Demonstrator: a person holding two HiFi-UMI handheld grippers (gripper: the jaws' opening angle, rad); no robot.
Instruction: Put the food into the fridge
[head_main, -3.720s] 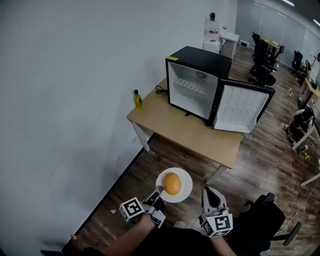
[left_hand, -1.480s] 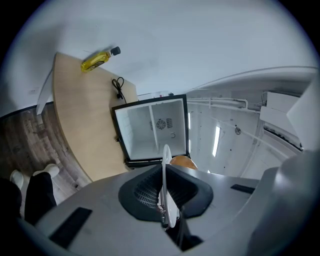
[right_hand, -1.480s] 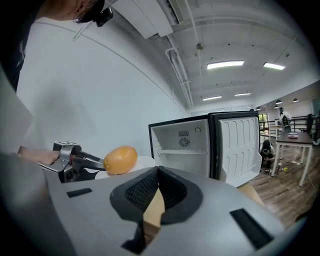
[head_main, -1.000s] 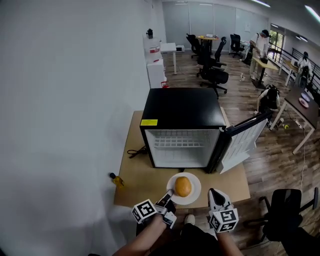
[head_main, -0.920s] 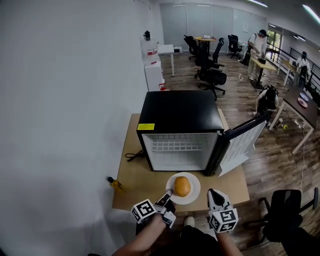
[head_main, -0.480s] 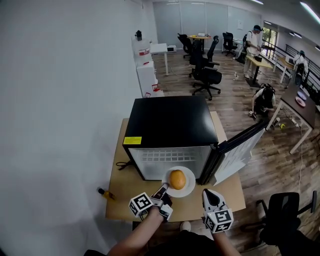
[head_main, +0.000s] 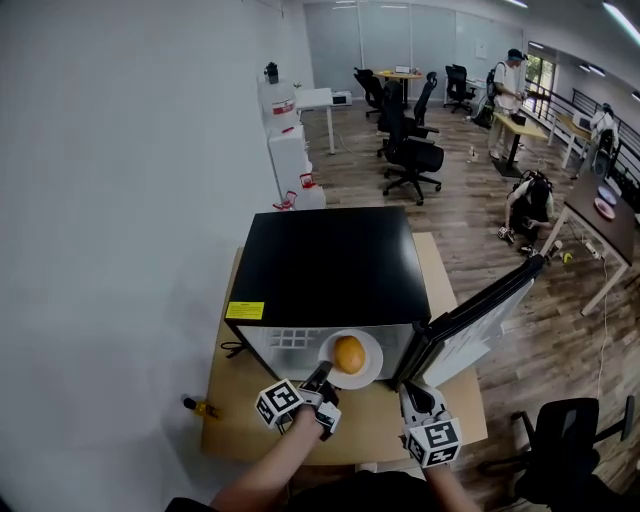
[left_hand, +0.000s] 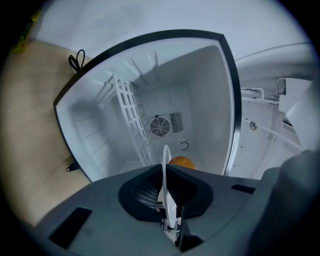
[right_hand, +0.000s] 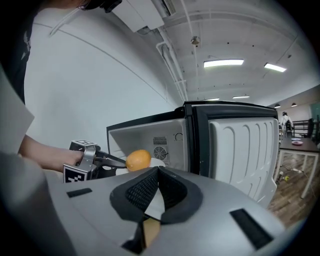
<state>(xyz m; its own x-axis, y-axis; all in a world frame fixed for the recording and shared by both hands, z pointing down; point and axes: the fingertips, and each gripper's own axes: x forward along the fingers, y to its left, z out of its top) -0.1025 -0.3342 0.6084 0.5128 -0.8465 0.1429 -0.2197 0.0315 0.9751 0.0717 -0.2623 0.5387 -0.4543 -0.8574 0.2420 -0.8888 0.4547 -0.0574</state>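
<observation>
At the mouth of the open fridge (head_main: 330, 265), an orange (head_main: 349, 354) is carried on a white plate (head_main: 371, 368), which is held roughly level just in front of the white interior. The plate is gripped by its near rim in the left tool (head_main: 322, 377), whose jaws are clamped on that rim. In the left gripper view the plate is seen edge-on between them, with the orange beyond it and the cavity, a wire shelf (left_hand: 131, 115) and the rear fan straight ahead.

The right tool (head_main: 415, 398) is held beside it over the counter (head_main: 230, 425), its jaws brought together with nothing between them. The fridge door (head_main: 480, 318) is swung wide to the right, so the opening is left unobstructed.

The step in hand is judged to be the insertion of the plate into the cavity. For the next move, the plate would need to be kept level so that the orange is not rolled off. It would then be advanced past the door frame, lowered onto the shelf or floor inside, and only then released.
</observation>
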